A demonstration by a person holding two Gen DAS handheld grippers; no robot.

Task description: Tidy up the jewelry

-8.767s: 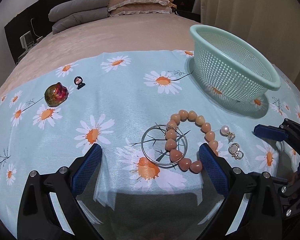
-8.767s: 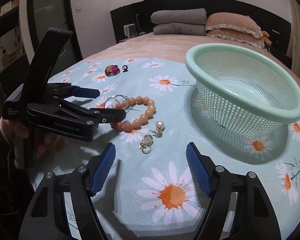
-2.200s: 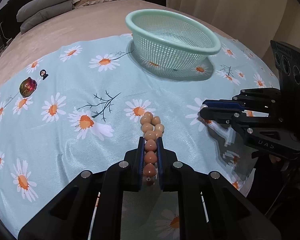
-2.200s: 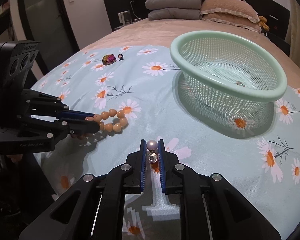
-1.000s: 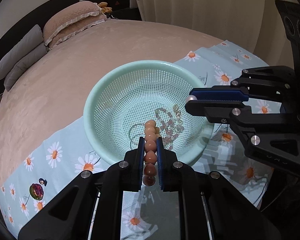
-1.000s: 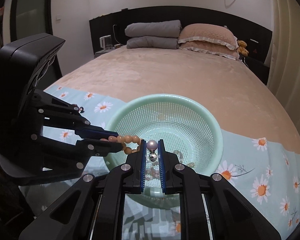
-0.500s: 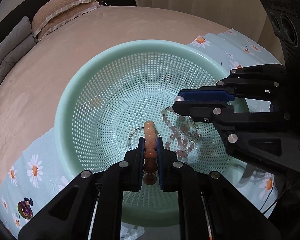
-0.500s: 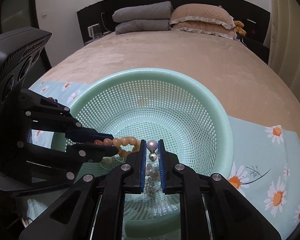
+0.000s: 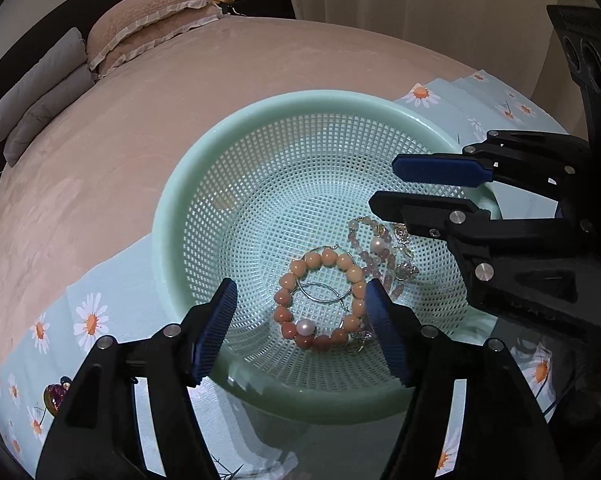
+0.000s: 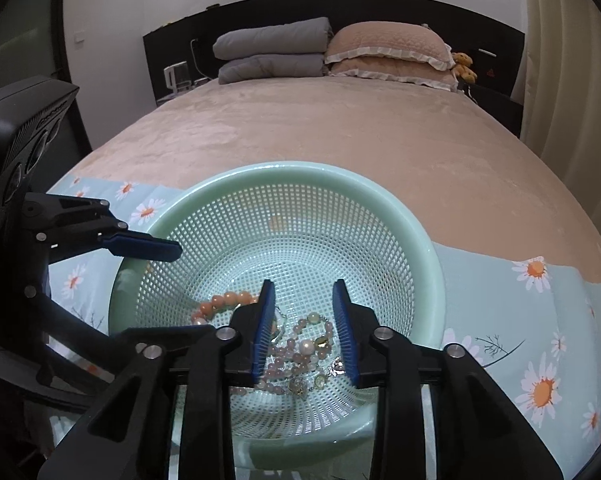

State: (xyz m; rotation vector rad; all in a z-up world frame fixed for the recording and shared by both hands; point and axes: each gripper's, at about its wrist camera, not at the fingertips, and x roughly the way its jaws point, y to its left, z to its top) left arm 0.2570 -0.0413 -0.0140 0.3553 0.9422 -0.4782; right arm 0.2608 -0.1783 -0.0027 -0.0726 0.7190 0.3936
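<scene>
A mint-green mesh basket stands on the daisy cloth; it also shows in the right wrist view. In it lie the orange bead bracelet, a silver hoop, a pearl earring, a pale pink bead bracelet and small gold pieces. My left gripper is open and empty above the orange bracelet. My right gripper is open and empty over the pink bracelet and a pearl. The orange bracelet lies left of it.
A dark red glossy ornament lies on the cloth at the lower left. The bed stretches behind the basket, with grey and tan pillows at the black headboard. A curtain hangs at the right.
Both grippers have opened. The orange bracelet dropped from the left gripper and the pearl earring from the right; both now lie in the basket.
</scene>
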